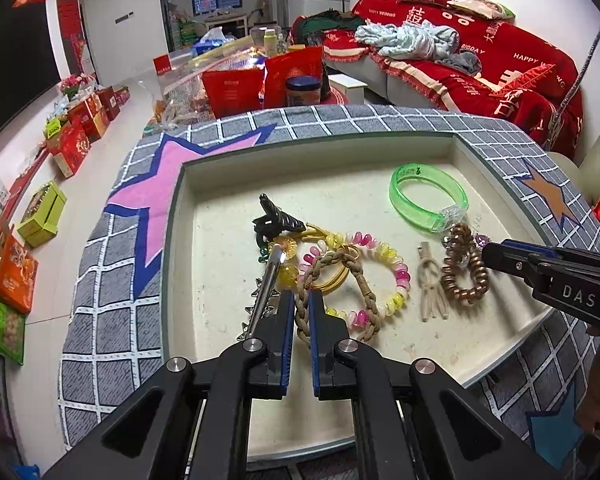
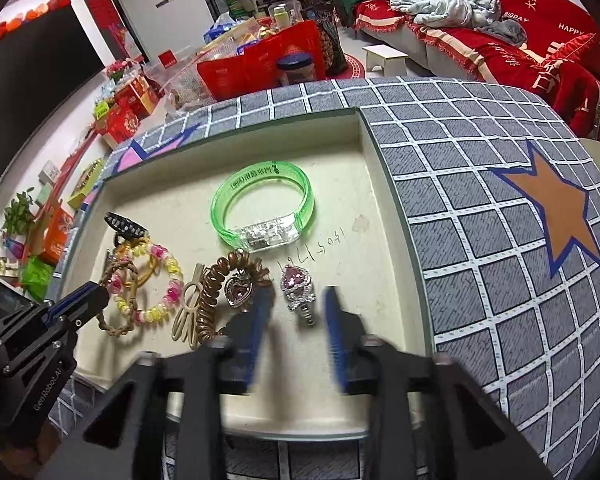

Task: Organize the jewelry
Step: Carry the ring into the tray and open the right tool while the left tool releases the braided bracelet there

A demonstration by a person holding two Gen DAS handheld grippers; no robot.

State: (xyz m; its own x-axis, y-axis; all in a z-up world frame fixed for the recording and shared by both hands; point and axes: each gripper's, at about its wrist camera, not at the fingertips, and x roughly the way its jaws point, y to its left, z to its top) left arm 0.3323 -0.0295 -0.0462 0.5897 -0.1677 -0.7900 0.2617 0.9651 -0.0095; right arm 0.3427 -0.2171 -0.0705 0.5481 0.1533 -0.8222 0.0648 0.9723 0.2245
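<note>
Tray (image 1: 188, 264): cream, shallow, lying on a grey grid-patterned cloth (image 1: 100, 320); all jewelry is sitting inside it.

Green clear bangle (image 2: 260, 208): lying flat toward the far wall, apart from the rest.

Braided rope bracelet (image 1: 332, 280): lying in the left cluster, long axis running near-to-far. It is overlapping the pink-and-yellow bead bracelet (image 1: 380, 272) and yellow elastic bands (image 1: 332, 284). The left tool (image 1: 301, 300) is closing narrowly around its near strand, apparently pinching it. Risk: lifting is likely dragging the entangled neighbours along, and the silver barrette (image 1: 266, 292) is touching the left finger.

Bronze spiral hair tie (image 2: 220, 288): elongated near-to-far, beside a beige clip (image 2: 188, 312); a heart pendant (image 2: 239, 290) is resting on it.

Pink gem ring (image 2: 298, 286): lying tilted, stone pointing away, shank toward the camera. The right tool (image 2: 296, 308) is standing spread, straddling it, blurred. Risk: closing on the slanted setting may be squirting the small ring out, or the left finger may be nudging the pendant.
</note>
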